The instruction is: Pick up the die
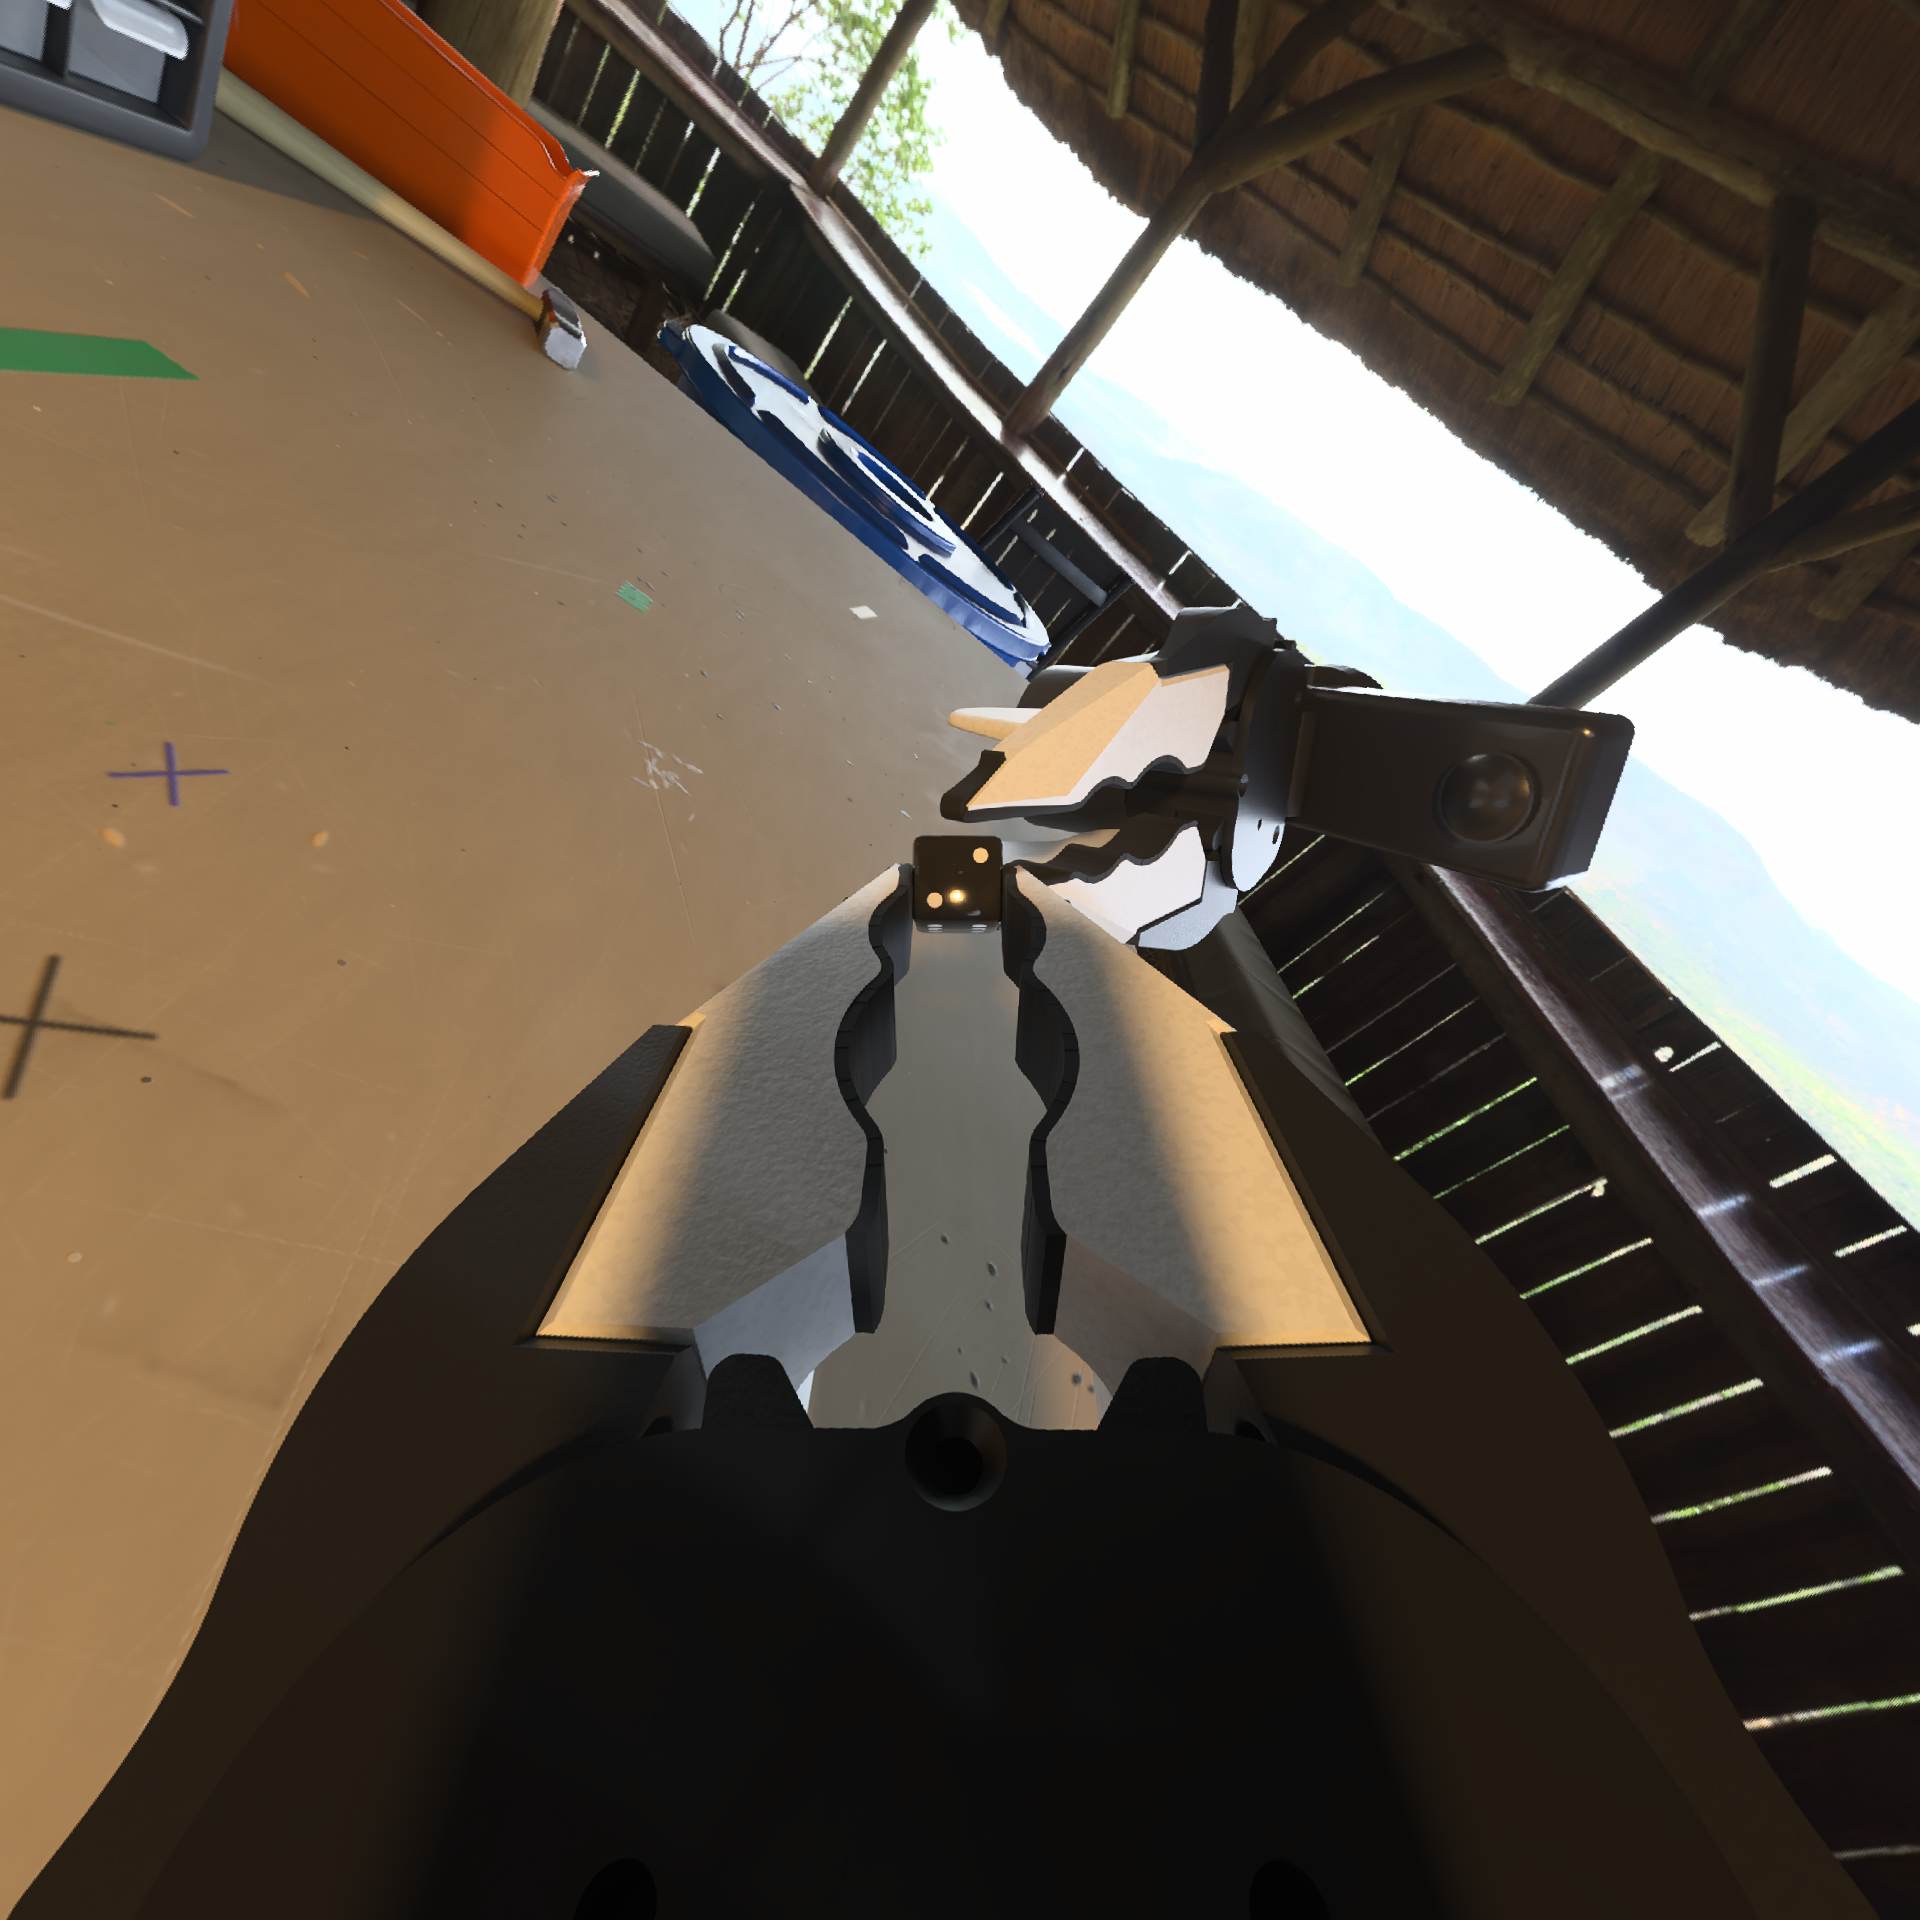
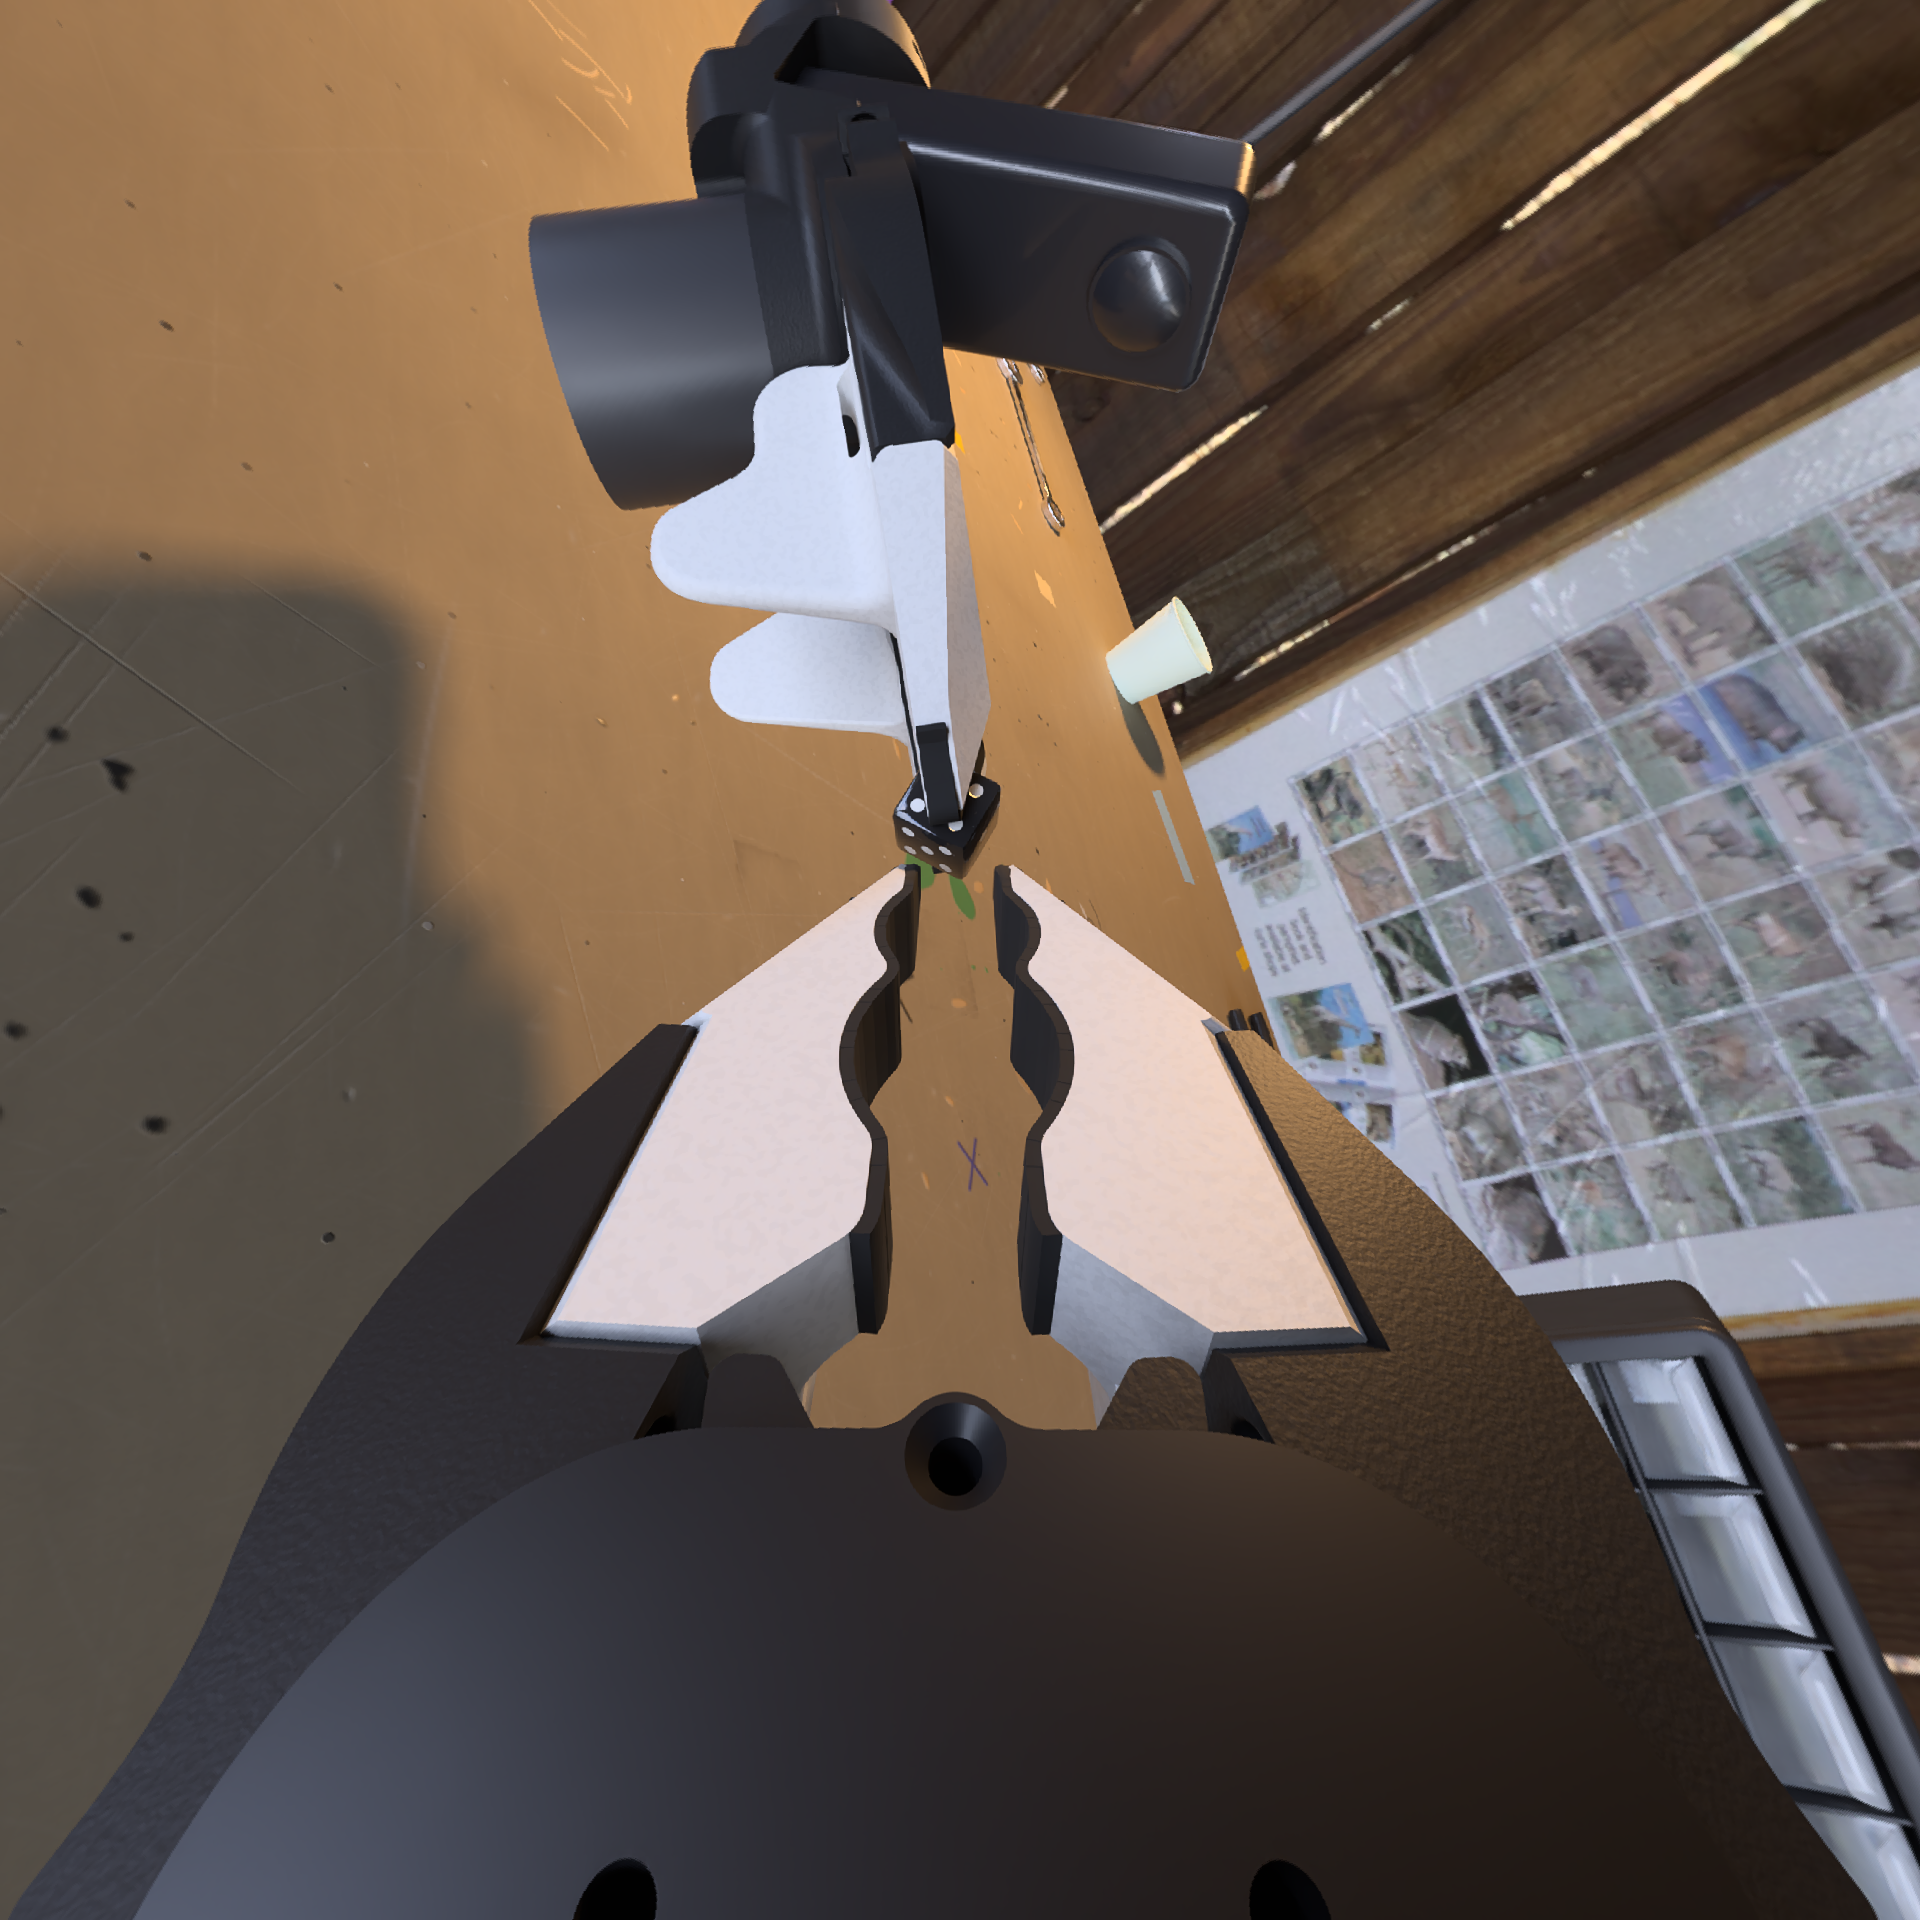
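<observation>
The die (image 1: 957, 881) is black with white pips. My left gripper (image 1: 956, 906) is shut on it, pinching it between its two fingertips, and holds it a little above the tan table (image 1: 416, 727). In the right wrist view the left gripper (image 2: 951, 800) hangs down from above with the die (image 2: 943, 831) at its tips. My right gripper (image 2: 958, 883) has its jaws about a die's width apart and is empty, with its tips just short of the die. It also shows in the left wrist view (image 1: 1008, 826), right beside the die.
An orange crate (image 1: 416, 135), a grey bin (image 1: 104, 73), a hammer (image 1: 561, 335) and a blue and white disc (image 1: 852, 488) line the table's far edge. A pale cup (image 2: 1158, 649) and a grey drawer organiser (image 2: 1745, 1558) stand near the slatted wooden wall (image 2: 1455, 312).
</observation>
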Action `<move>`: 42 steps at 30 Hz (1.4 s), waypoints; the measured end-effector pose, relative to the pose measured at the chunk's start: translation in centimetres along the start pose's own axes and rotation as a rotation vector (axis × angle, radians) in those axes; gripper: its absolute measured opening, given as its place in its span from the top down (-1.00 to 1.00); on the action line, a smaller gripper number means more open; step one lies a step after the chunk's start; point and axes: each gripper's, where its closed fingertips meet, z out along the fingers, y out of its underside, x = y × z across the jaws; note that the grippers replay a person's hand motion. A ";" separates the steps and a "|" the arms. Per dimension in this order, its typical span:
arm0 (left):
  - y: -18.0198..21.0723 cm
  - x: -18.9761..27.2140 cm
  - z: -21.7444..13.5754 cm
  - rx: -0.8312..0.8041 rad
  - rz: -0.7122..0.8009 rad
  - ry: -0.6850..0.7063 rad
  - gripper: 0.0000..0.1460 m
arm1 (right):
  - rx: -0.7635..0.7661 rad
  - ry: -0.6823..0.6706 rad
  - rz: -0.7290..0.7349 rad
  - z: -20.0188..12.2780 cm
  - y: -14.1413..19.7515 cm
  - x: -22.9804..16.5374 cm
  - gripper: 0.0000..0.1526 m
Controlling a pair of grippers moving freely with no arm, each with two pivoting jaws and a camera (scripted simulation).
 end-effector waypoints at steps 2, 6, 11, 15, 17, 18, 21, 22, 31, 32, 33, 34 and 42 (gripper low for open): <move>0.0 0.0 0.0 -0.002 -0.007 0.000 0.78 | -0.005 0.007 -0.009 0.0 0.0 0.0 0.81; 0.0 -0.1 0.0 0.002 -0.030 -0.002 0.78 | -0.015 0.025 -0.027 0.1 0.1 0.1 0.82; -0.7 -0.2 -0.2 0.058 -0.098 0.025 0.78 | -0.012 0.058 -0.048 0.3 0.1 0.3 0.90; -0.9 -0.2 -0.5 0.061 -0.089 0.009 0.78 | 0.002 0.089 -0.066 0.5 0.0 0.4 1.00; -0.9 0.0 -0.6 0.063 -0.086 0.015 0.78 | -0.002 0.107 -0.058 0.5 0.1 0.7 1.00; -0.9 0.0 -0.6 0.062 -0.086 0.017 0.78 | -0.008 0.108 -0.053 0.5 0.2 0.8 1.00; -0.7 0.2 -0.4 0.049 -0.070 0.024 0.78 | -0.011 0.085 -0.032 0.5 0.5 0.6 0.83; -0.5 0.2 -0.3 0.035 -0.060 0.020 0.78 | -0.005 0.081 -0.031 0.5 0.3 0.6 0.79; 0.4 -0.3 0.1 -0.045 0.038 -0.078 0.78 | -0.008 0.051 -0.027 0.6 0.5 0.0 0.79; 0.4 -0.3 0.1 -0.051 0.054 -0.095 0.78 | -0.004 0.052 -0.020 0.6 0.5 0.0 0.79; 0.4 -0.3 0.1 -0.054 0.062 -0.108 0.78 | -0.001 0.053 -0.015 0.7 0.5 0.0 0.79; 0.4 -0.4 0.1 -0.058 0.070 -0.121 0.78 | 0.000 0.055 -0.015 0.7 0.5 0.0 0.79; 0.0 -0.9 -0.3 -0.073 0.118 -0.224 0.78 | 0.005 0.073 0.009 1.0 0.9 0.2 0.79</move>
